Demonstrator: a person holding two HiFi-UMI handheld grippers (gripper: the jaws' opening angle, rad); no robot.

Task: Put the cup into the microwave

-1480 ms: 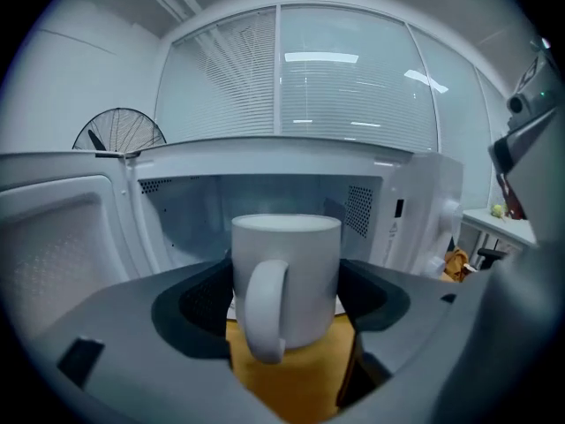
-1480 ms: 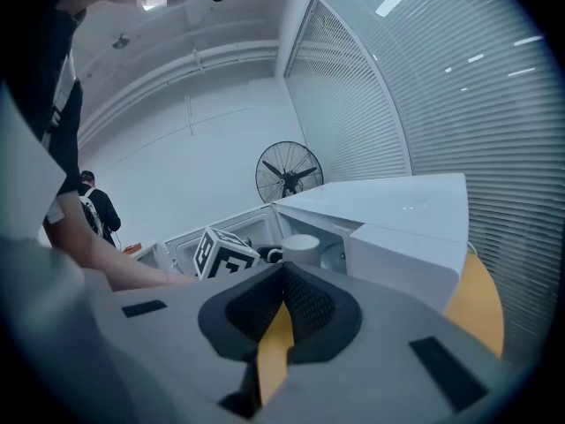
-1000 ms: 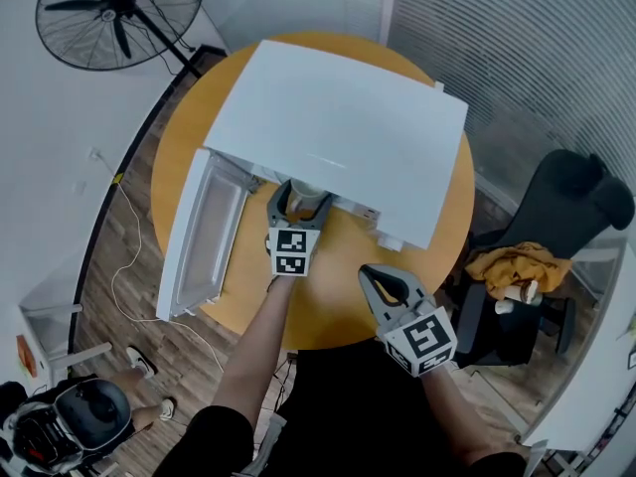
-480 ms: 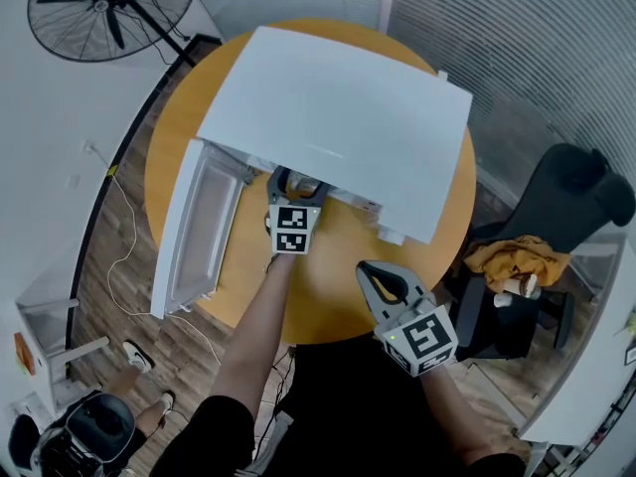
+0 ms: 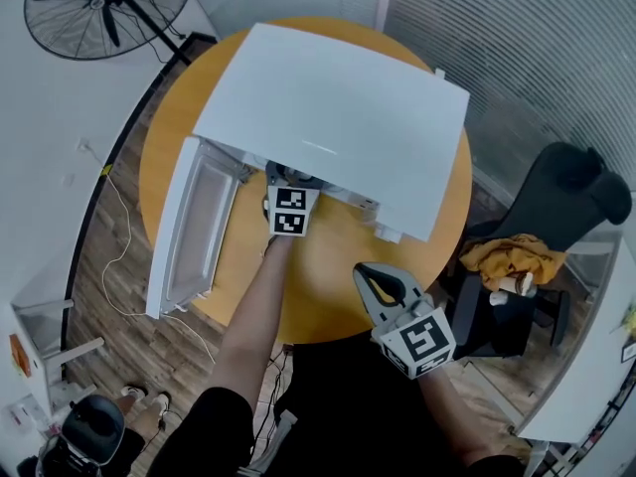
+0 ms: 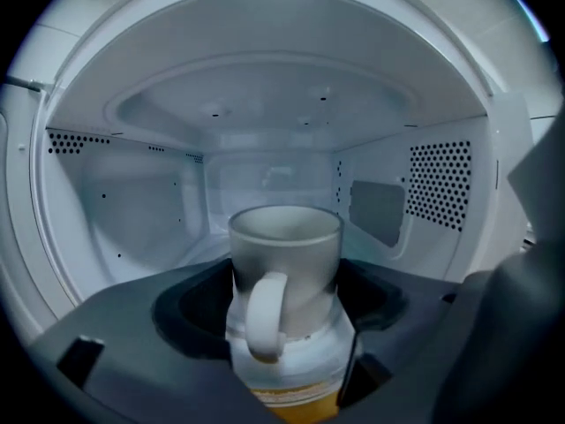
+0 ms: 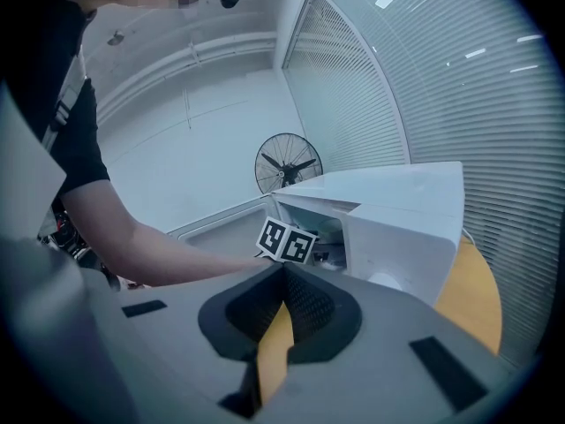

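Observation:
The white microwave [image 5: 338,127] stands on the round yellow table [image 5: 338,266] with its door [image 5: 194,232] swung open to the left. My left gripper [image 5: 291,179] reaches into the cavity, its tips hidden under the microwave's top. In the left gripper view the white cup [image 6: 287,268] sits upright between the jaws, handle toward the camera, with the left gripper [image 6: 287,325] shut on it inside the cavity [image 6: 265,148]. The cup is hidden in the head view. My right gripper [image 5: 383,286] hovers over the table's near edge, shut and empty [image 7: 282,276].
A standing fan [image 5: 99,8] is at the far left on the wood floor. A black chair [image 5: 556,217] with an orange cloth [image 5: 512,256] stands to the right of the table. Slatted blinds [image 5: 537,48] run along the far right.
My left gripper has moved forward with the cup into the microwave cavity; the cup has dropped out of the head view. The right gripper has stayed in place.

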